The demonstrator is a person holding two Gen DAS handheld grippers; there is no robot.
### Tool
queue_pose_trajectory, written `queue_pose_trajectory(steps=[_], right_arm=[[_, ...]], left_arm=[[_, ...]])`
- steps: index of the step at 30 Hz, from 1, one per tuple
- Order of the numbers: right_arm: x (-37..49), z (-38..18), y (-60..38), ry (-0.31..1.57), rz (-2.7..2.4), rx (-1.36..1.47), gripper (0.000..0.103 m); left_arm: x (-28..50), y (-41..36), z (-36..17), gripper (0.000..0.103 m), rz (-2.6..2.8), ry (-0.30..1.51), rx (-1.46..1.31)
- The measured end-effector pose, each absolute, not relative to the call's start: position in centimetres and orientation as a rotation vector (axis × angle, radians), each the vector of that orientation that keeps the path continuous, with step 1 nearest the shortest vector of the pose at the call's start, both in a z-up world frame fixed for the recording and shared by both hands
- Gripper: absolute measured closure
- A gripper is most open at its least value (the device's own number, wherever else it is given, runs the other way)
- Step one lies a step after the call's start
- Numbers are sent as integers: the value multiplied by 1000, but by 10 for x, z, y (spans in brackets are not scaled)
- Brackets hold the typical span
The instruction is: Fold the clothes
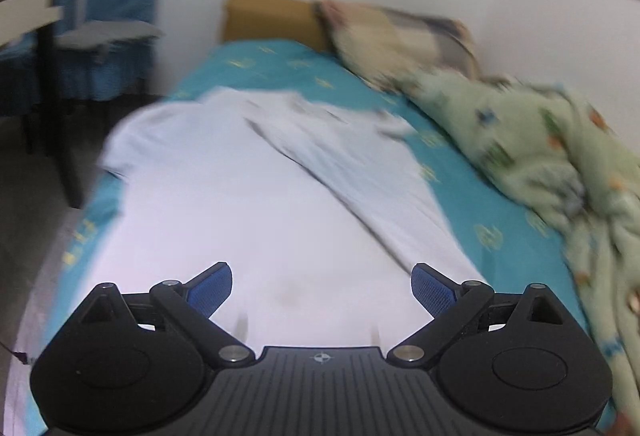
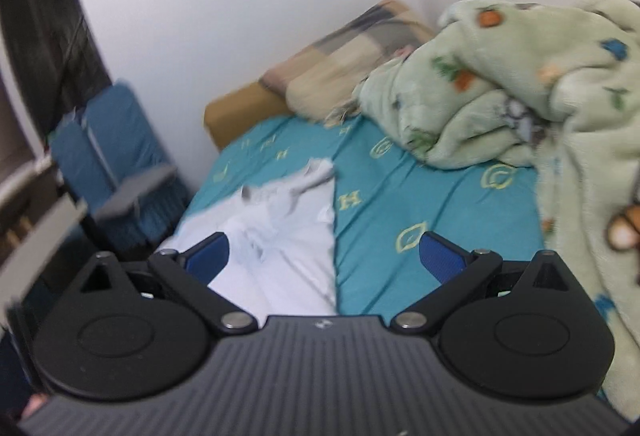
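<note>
Lying spread on the bed point(image 1: 460, 191), the white garment point(image 1: 248, 203) looks thin, light and limp, so it should drape and slide rather than hold a shape; a pinch on one layer alone would likely drag the rest into wrinkles. It runs lengthwise from the near edge toward 12 o'clock, with one long crease slanting toward 5 o'clock in the left wrist view. The far end, crumpled at about 11 o'clock in the right wrist view point(image 2: 280, 228), may be a collar or a sleeve; motion blur keeps me from telling which. Best holds, I judge, are the hem corners or the straight side edge beside the teal sheet point(image 2: 420, 203), where cloth can be taken cleanly.

Both tools hover above the bed, pointed along it toward the pillow point(image 2: 352, 51). The left tongs point(image 1: 321, 292) are released, spread wide over the near cloth, gripping nothing. The right tongs point(image 2: 324, 256) are also spread wide and empty, straddling the garment's right edge. A green blanket point(image 2: 520, 83) is heaped at 2 o'clock, well apart from the garment.
</note>
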State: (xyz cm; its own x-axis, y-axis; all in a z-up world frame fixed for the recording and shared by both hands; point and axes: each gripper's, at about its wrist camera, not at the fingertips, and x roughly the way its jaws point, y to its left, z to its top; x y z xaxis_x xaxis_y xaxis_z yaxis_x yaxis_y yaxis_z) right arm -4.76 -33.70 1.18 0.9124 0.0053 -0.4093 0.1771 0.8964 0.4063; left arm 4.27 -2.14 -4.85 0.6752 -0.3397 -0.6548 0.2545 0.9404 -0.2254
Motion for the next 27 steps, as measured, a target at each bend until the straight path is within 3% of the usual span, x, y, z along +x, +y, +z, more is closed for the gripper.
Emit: queue_pose_trajectory(steps=[6, 12, 16, 18, 19, 22, 27], right_arm=[[-58, 6, -376, 383, -87, 510, 0], [-43, -22, -405, 496, -78, 598, 0], [-35, -36, -414, 548, -78, 649, 0], [-32, -41, -414, 570, -89, 657, 0], [-30, -44, -414, 583, -94, 659, 0], [-26, -48, -414, 608, -89, 667, 0], [-23, -54, -416, 629, -103, 687, 0]], left_arm=[[0, -92, -60, 20, -551, 901, -175], [-18, -130, -101, 36, -683, 1118, -365], [-24, -143, -133, 54, -691, 1222, -388], [-23, -144, -142, 56, -690, 1244, -417], [-22, -144, -145, 61, -680, 1249, -429], [-21, -142, -151, 100, -646, 1258, -445], [-22, -126, -126, 101, -663, 1227, -547]])
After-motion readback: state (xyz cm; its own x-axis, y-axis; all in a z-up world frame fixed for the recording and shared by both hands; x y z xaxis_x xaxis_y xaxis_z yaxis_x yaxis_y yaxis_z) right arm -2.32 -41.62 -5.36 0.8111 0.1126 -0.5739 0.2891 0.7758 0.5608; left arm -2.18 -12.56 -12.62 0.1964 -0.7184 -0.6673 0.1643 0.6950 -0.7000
